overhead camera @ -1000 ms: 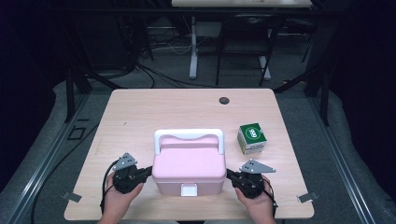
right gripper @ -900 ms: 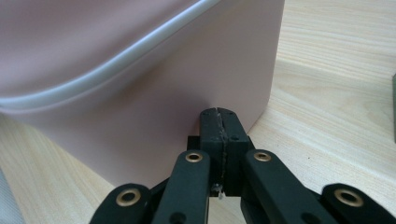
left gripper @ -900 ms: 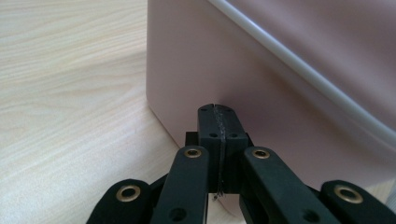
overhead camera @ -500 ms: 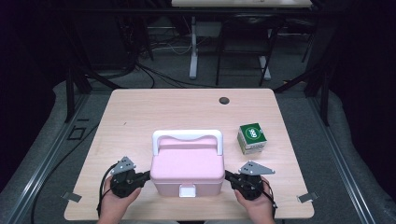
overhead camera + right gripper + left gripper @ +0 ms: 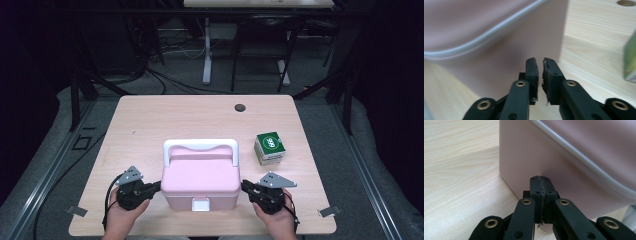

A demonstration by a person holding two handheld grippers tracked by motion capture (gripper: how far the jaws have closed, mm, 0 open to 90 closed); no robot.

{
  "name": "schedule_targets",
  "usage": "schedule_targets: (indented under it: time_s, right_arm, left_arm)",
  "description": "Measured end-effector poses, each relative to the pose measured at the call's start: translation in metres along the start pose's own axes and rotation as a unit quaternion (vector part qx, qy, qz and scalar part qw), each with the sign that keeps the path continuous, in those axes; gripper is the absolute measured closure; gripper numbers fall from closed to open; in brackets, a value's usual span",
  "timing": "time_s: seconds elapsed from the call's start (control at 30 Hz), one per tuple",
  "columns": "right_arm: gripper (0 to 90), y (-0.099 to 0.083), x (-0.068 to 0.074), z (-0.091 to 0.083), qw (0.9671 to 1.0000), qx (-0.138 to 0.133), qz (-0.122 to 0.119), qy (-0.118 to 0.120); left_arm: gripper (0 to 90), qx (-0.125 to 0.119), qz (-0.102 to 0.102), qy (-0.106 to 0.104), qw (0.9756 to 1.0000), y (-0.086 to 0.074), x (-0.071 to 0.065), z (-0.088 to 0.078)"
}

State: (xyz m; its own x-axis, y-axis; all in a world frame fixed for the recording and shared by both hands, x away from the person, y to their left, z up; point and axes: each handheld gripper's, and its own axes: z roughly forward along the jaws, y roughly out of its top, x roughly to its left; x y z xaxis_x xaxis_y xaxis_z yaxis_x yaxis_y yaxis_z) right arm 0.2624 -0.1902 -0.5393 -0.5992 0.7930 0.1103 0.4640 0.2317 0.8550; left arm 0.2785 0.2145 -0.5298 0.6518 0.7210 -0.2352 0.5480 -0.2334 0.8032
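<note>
A pink box [image 5: 201,180] with a white handle sits at lower centre of the frame on the wooden bench [image 5: 150,125]. The left tool [image 5: 159,186], clenched and empty, points at its left wall; the right tool [image 5: 243,185] points at its right wall, its jaws having just parted slightly, nothing between them. A green carton [image 5: 270,147] stands to the right.

The high view looks forward and down over the whole table [image 5: 150,120]. Each gripper view sits low at table height, very close to one end of the pink box [image 5: 200,175], which all three views share.
</note>
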Motion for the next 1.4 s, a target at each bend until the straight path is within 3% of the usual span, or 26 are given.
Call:
schedule_targets:
  time_s: [0.13, 0.2, 0.23, 0.37, 0.53, 0.57, 0.6, 0.7, 0.77, 0.83, 0.97, 1.0, 1.33, 1.4]
  right_arm:
    - [66.0, 0.001, -0.011, -0.003, 0.9994, -0.001, 0.019, -0.029]
    - [60.5, 0.003, -0.017, -0.005, 0.9979, 0.004, 0.032, -0.056]
    - [58.8, 0.004, -0.021, -0.006, 0.9984, 0.002, 0.04, -0.04]
    - [51.2, 0.009, -0.031, -0.008, 0.9971, 0.001, 0.059, -0.049]
    - [41.7, 0.019, -0.038, -0.01, 0.9937, 0.002, 0.07, -0.088]
    - [41.0, 0.021, -0.04, -0.009, 0.9935, 0.002, 0.074, -0.086]
    - [40.6, 0.022, -0.043, -0.009, 0.9951, 0.002, 0.076, -0.063]
    - [39.4, 0.025, -0.045, -0.008, 0.9931, 0.011, 0.075, -0.09]
    - [38.8, 0.027, -0.048, -0.009, 0.994, 0.008, 0.077, -0.077]
    - [38.3, 0.03, -0.049, -0.009, 0.9924, 0.01, 0.077, -0.096]
    - [38.0, 0.034, -0.052, -0.01, 0.9936, 0.009, 0.079, -0.081]
    - [38.0, 0.037, -0.052, -0.011, 0.9927, 0.008, 0.08, -0.09]
    - [38.0, 0.051, -0.056, -0.011, 0.9932, 0.01, 0.069, -0.094]
    - [37.2, 0.055, -0.058, -0.01, 0.992, 0.016, 0.065, -0.107]
  left_arm:
    - [85.2, -0.003, 0.001, 0.002, 1.0, 0.0, 0.001, 0.0]
    - [81.6, -0.002, -0.001, 0.004, 1.0, 0.0, 0.002, -0.001]
    - [79.4, -0.006, -0.001, 0.006, 1.0, 0.0, 0.003, 0.0]
    - [69.2, -0.011, -0.009, 0.013, 0.9998, 0.001, 0.007, -0.003]
    - [61.0, -0.021, -0.014, 0.026, 0.9993, 0.001, 0.012, -0.006]
    - [59.8, -0.021, -0.015, 0.026, 0.9993, 0.001, 0.013, -0.007]
    - [58.5, -0.021, -0.016, 0.027, 0.9993, 0.001, 0.014, -0.008]
    - [56.4, -0.025, -0.019, 0.026, 0.9992, 0.003, 0.015, -0.011]
    - [56.1, -0.029, -0.017, 0.026, 0.9991, 0.004, 0.016, -0.012]
    - [55.3, -0.029, -0.018, 0.027, 0.999, 0.004, 0.017, -0.014]
    - [53.7, -0.031, -0.018, 0.028, 0.999, 0.007, 0.018, -0.017]
    - [53.4, -0.038, -0.019, 0.031, 0.9986, 0.01, 0.019, -0.019]
    - [52.6, -0.042, -0.015, 0.029, 0.9986, 0.017, 0.022, -0.026]
    - [52.6, -0.044, -0.015, 0.029, 0.9985, 0.018, 0.022, -0.026]
